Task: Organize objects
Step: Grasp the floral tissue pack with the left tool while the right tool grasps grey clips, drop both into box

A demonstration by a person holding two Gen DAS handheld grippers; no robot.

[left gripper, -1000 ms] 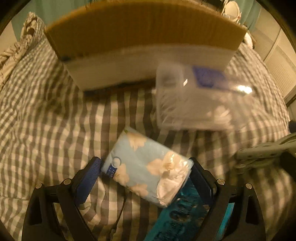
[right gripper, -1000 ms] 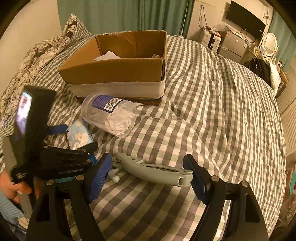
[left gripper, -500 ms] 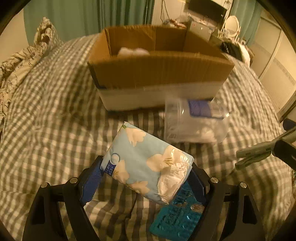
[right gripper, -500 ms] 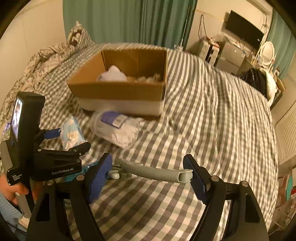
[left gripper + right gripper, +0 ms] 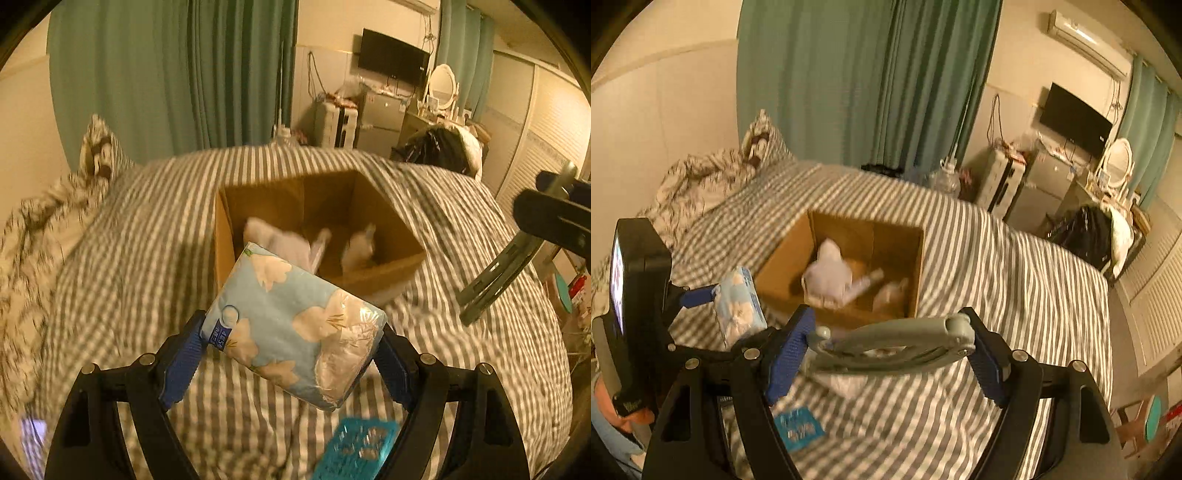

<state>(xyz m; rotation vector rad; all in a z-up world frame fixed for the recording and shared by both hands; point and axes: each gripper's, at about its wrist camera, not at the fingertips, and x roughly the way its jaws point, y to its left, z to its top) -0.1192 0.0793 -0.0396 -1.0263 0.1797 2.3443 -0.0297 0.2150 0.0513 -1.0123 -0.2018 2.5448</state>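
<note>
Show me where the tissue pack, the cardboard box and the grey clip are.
tissue pack (image 5: 291, 325), left wrist view, middle of its wrapper
cardboard box (image 5: 783, 275), right wrist view, near wall
grey clip (image 5: 886, 338), right wrist view, curved handle

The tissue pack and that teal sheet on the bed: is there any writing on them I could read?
Tissue pack: small blue label, starts "4" — the rest too small to read.
Teal sheet: print blurred, unreadable.
Cardboard box: no writing visible.
</note>
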